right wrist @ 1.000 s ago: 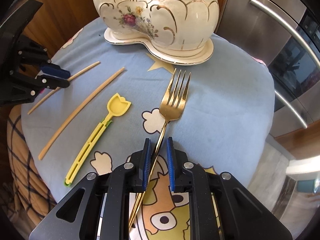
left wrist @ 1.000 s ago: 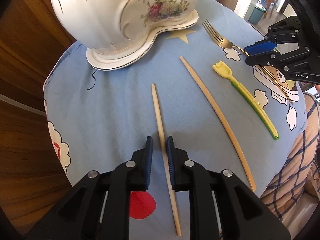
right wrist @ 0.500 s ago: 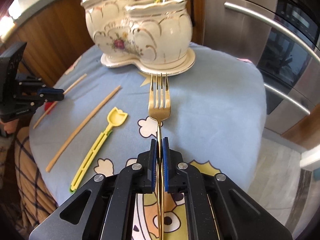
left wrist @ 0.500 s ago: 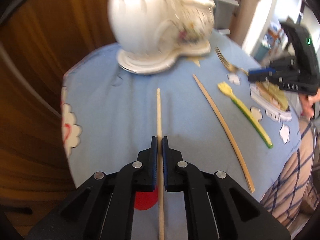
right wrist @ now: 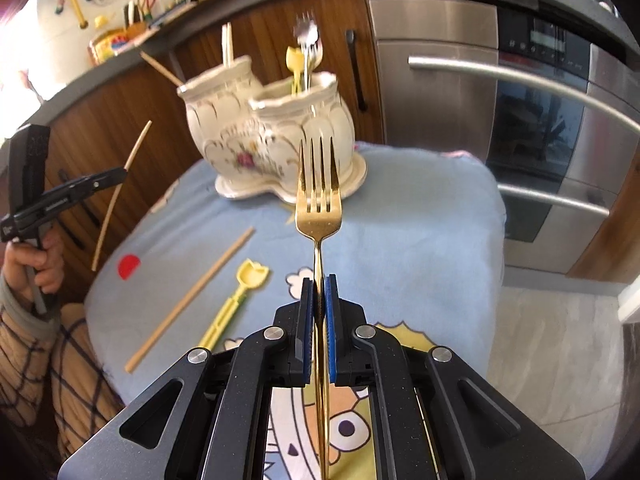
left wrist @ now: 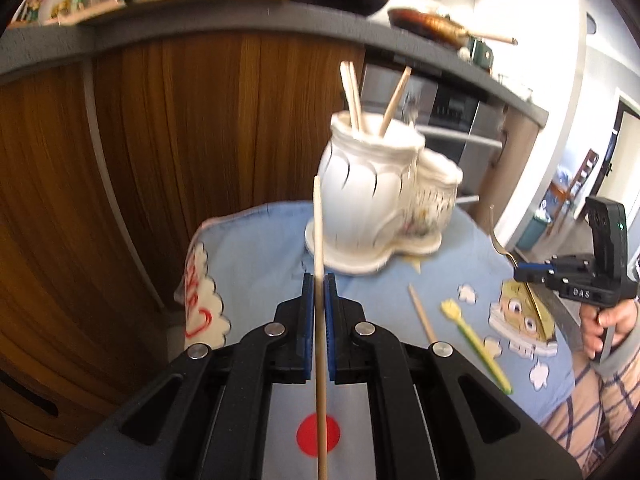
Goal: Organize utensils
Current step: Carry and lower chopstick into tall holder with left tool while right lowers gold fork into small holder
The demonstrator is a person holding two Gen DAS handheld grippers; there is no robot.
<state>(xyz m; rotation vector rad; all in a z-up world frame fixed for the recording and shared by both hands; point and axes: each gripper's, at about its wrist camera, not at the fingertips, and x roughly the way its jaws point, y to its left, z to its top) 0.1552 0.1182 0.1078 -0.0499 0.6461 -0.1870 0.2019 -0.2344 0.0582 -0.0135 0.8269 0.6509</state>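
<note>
My left gripper is shut on a wooden chopstick, held in the air and pointing towards the white two-pot holder; the left pot has several chopsticks in it. My right gripper is shut on a gold fork, lifted off the table, tines towards the holder. The right pot holds a yellow utensil and forks. On the blue cloth lie a second chopstick and a yellow-green fork.
The blue cartoon tablecloth covers a small round table. Wooden cabinets stand behind it, and a steel oven to the right. A person's checked-trousered lap is at the table's near edge.
Both grippers closed on their utensils and lifted them off the cloth. Both views have tilted upward so the holder's rims and the counter show.
</note>
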